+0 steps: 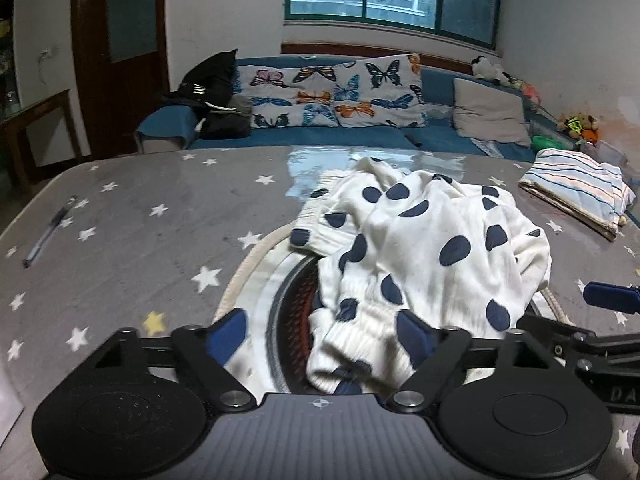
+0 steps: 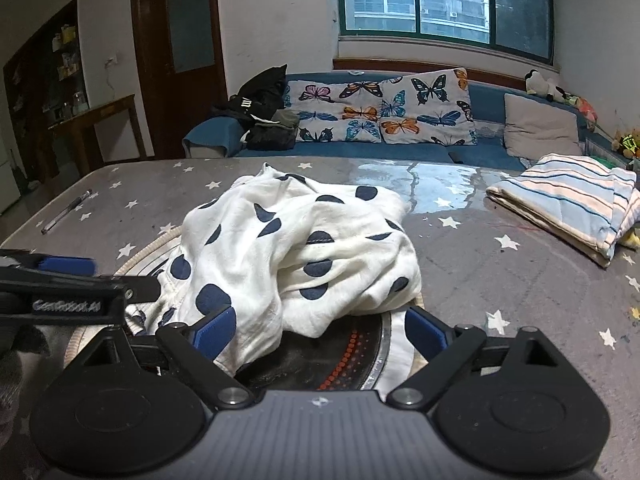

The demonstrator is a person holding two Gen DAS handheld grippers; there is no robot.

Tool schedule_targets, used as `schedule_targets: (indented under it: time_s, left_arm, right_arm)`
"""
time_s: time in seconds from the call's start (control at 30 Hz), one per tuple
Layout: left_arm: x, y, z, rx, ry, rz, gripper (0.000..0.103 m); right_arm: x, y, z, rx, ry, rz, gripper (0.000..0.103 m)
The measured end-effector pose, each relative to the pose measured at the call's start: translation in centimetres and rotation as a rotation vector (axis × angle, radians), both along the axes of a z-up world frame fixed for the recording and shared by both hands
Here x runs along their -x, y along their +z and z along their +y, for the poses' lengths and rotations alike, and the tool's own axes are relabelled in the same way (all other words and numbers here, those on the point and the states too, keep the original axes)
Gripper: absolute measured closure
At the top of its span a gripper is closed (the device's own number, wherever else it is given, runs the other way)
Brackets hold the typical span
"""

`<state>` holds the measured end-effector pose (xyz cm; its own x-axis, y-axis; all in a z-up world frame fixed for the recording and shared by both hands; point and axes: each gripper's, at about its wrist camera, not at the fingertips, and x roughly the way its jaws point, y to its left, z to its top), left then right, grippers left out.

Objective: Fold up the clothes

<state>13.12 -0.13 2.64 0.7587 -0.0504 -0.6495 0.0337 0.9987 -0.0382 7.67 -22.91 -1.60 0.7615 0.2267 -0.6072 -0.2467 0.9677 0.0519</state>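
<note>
Both grippers — left (image 1: 320, 334) and right (image 2: 320, 330) — stand with fingers spread, a crumpled spotted garment (image 1: 416, 240) bunched between and just beyond them on a star-print table (image 1: 120, 240); no clear long axis. Farther off — a folded striped cloth (image 2: 568, 196), sofa (image 2: 400, 148), window (image 2: 444, 0).

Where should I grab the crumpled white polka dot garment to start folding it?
Take the polka dot garment by its ribbed cuff, the nearest loose end, coming in low from the near side. It hangs free off the heap between the open fingers of the left hand-held gripper, so it probably pulls out cleanly.
</note>
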Motion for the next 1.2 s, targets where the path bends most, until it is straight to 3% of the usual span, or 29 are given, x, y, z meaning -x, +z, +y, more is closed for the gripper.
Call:
schedule_targets:
  time_s: [0.03,0.27,0.33,0.5,0.63,0.93,1.2]
  left_arm:
    - [-0.2,-0.1,-0.1,0.007,-0.011,0.003,0.026]
    - [-1.2,-1.3,-0.2,0.058,-0.092,0.019,0.062]
    - [-1.1,-1.4,-0.3,0.071,-0.106,0.017,0.067]
    - [-0.5,-1.1,0.0,0.098,-0.107,-0.002,0.089]
    - [1.4,0.4,-0.3,0.116,-0.129,-0.058,0.093]
    - [6.4,2.1,-3.2,0.200,-0.311,-0.148,0.095]
    - [7.9,-0.2,-6.3,0.243,-0.464,-0.079,0.094]
  right_arm:
    - [0.0,-0.1,-0.1,-0.003,-0.003,0.002,0.010]
    - [-0.1,-0.2,-0.5,-0.013,-0.012,0.011,0.010]
    - [-0.1,-0.2,-0.6,-0.015,-0.013,0.009,0.010]
    - [0.2,0.1,-0.7,-0.026,-0.019,0.002,0.010]
    - [0.5,0.5,-0.9,-0.027,-0.022,-0.010,0.013]
    - [1.3,3.1,-1.8,-0.107,0.019,-0.047,0.016]
    - [0.7,2.7,-1.5,-0.168,0.087,0.016,0.023]
